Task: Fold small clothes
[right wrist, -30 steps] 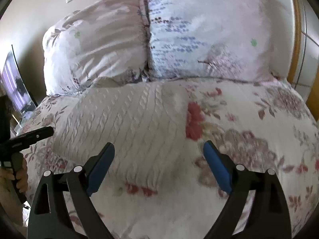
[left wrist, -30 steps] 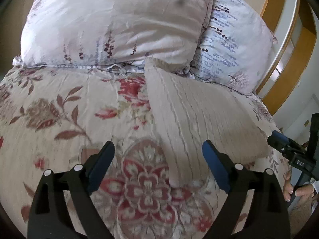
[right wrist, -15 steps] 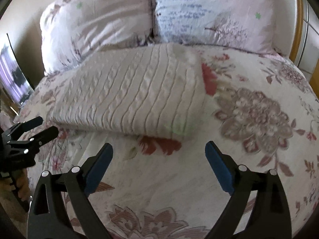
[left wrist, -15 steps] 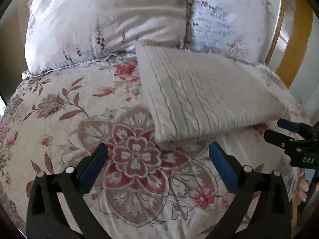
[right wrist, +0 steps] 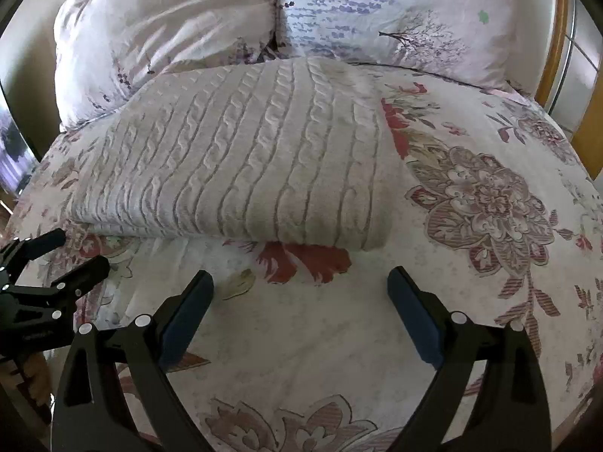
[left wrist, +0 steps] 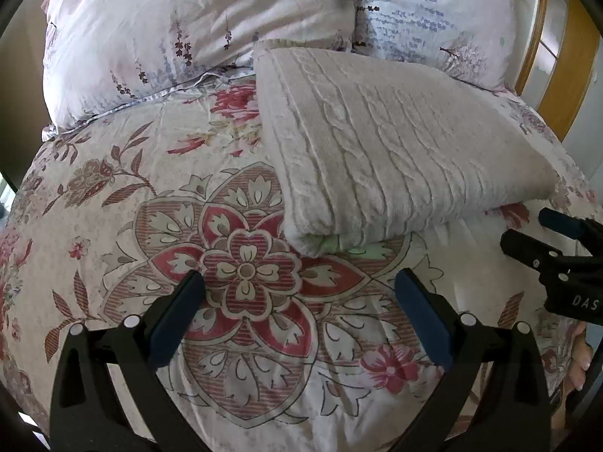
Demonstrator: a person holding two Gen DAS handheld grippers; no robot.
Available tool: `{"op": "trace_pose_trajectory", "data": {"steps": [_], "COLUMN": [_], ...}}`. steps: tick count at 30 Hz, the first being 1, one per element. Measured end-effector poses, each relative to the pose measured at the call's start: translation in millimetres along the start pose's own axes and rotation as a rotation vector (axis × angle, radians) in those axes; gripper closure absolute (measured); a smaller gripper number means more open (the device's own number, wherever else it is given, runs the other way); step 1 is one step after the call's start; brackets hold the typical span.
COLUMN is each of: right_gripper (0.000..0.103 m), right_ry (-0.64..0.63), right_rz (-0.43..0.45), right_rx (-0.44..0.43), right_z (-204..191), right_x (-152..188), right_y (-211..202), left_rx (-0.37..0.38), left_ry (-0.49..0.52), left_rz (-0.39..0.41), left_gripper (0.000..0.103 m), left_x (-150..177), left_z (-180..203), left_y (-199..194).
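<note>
Both grippers have drawn back from the folded cream cable-knit sweater (left wrist: 395,150); left gripper (left wrist: 299,312) has just been opening, fingers wide, empty; right gripper (right wrist: 301,309) likewise spread, empty; sweater lies flat, rectangular, on the floral bedspread (left wrist: 113,207) just before the pillows (left wrist: 188,30).

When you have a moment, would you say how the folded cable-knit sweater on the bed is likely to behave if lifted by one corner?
The sweater is soft knit, so it would probably sag and unfold if lifted by one corner. Its near edge shows stacked layers, which may slide apart. The thick, textured knit should not slip from a claw's pads.
</note>
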State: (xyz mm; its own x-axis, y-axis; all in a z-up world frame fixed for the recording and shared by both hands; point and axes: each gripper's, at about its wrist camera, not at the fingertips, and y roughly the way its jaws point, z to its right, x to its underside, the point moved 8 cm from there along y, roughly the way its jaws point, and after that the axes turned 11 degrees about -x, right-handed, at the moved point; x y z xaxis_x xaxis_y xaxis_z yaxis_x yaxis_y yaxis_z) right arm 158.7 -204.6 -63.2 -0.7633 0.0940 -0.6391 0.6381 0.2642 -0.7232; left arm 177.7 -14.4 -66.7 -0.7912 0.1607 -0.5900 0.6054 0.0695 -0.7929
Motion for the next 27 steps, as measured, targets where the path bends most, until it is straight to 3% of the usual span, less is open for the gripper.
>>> {"op": "trace_pose_trajectory", "data": {"steps": [6,27], "right_gripper": [0.004,0.001], "right_ry": [-0.024,-0.014], "right_rz": [-0.001,0.011], "right_rx": [0.050,0.061], "right_z": [-1.7,1.1], "right_x": [1.5,3.7], "right_y": [2.3,1.5], "left_rx": [-0.008,-0.003], "left_ry": [0.007,0.006], "left_rz": [0.001,0.000], "left_gripper": [0.002,0.002], "left_x": [0.8,0.6], "left_z": [1.9,1.8], "left_y": [-0.1,1.3]}}
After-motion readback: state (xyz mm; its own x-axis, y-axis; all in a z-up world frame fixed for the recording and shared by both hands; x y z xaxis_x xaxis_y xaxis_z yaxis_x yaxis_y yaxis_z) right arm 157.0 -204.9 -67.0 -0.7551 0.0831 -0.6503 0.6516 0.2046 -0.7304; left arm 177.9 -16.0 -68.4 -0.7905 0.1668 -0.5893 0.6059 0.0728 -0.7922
